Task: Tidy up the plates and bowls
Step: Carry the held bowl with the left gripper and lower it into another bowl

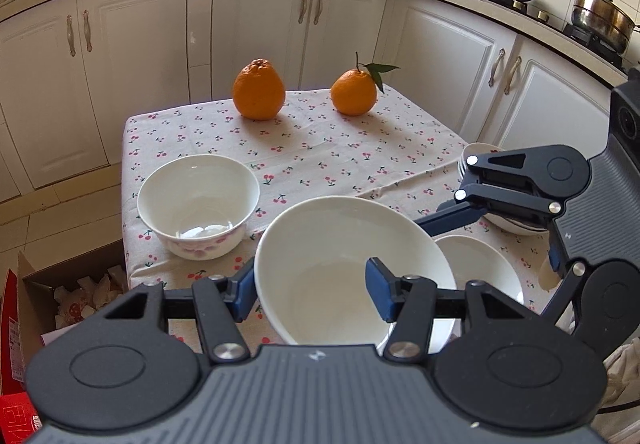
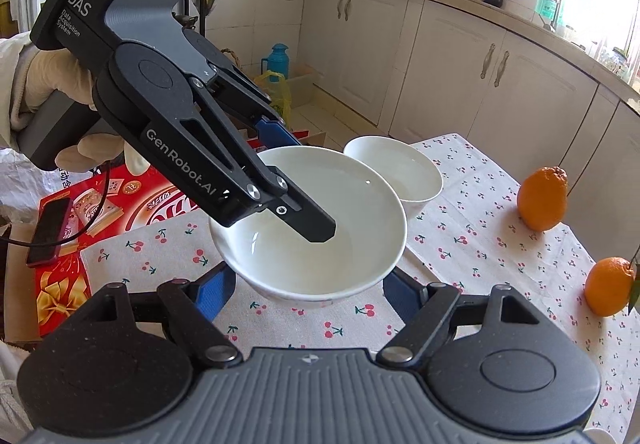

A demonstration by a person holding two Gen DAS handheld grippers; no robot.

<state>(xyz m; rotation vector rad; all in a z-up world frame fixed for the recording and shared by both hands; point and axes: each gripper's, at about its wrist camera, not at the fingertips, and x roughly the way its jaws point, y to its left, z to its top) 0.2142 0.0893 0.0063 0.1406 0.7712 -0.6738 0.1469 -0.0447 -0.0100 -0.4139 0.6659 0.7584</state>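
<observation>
My left gripper [image 1: 314, 294] is shut on the near rim of a large white bowl [image 1: 344, 268], one finger inside and one outside; the same bowl shows in the right wrist view [image 2: 316, 244], held a little above the cloth. A smaller white bowl with pink flowers [image 1: 198, 200] stands to its left, also seen in the right wrist view [image 2: 400, 172]. A small white bowl [image 1: 480, 268] sits right of the held one, and a stack of white plates [image 1: 476, 152] lies behind my right gripper [image 1: 460, 212]. My right gripper [image 2: 304, 288] is open, its fingers on either side below the large bowl.
Two oranges [image 1: 259, 90] [image 1: 354, 92] stand at the far side of the cherry-print tablecloth [image 1: 320, 148]. A cardboard box [image 1: 60, 284] and red packaging [image 2: 100, 204] sit on the floor left of the table. Kitchen cabinets [image 1: 260, 24] surround the table.
</observation>
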